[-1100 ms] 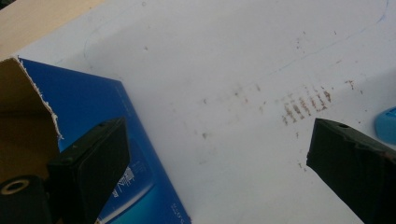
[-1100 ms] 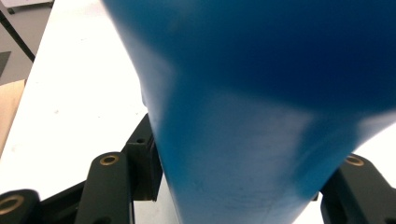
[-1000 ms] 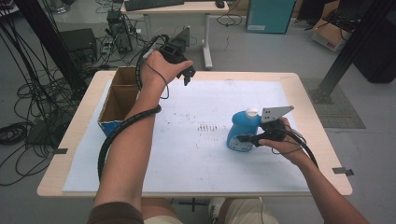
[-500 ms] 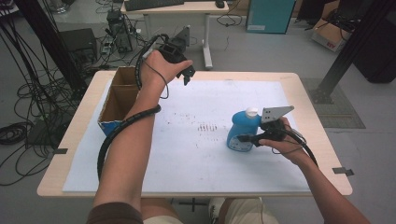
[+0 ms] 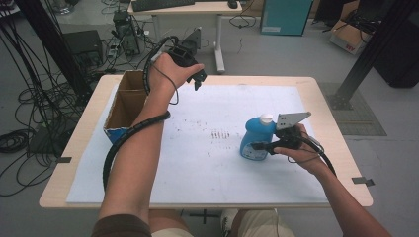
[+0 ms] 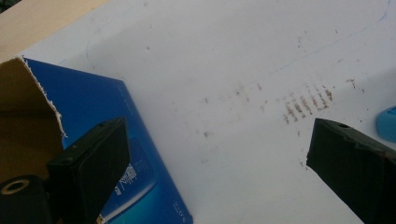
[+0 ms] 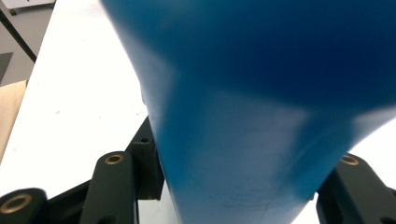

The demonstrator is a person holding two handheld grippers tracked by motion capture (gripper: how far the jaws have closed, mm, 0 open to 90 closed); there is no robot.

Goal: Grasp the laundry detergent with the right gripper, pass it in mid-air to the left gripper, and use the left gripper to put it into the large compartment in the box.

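So the right tool [image 5: 258,146] sat at the right-center of the high view, pinching the blue bottle [image 5: 256,139] low on its body. Its jaws had just been closing in, with the bottle between them, and in the right gripper view the blue bottle [image 7: 261,107] loomed huge in the middle of the frame with a black jaw tight against it on either side at the bottom. The bottle stood upright on the white sheet [image 5: 207,148] that covered most of the surface [image 5: 326,94], white cap [image 5: 266,118] on top, right of the middle of the frame. The person's right hand [image 5: 301,148] held the tool from the right side, with the grey three-cornered plate sticking up above it.

The left tool [image 5: 197,78] was up in the upper left of the high view, gripped by the left hand [image 5: 170,74] over the far edge of the sheet, well apart from the bottle. Jaws spread wide with nothing between them; the left gripper view showed them at the bottom corners, over the stained sheet.

An open cardboard box [image 5: 126,103] with blue outer walls sat at the left edge of the surface, just beside the left forearm. In the left gripper view the cardboard box [image 6: 140,154] filled the lower left.
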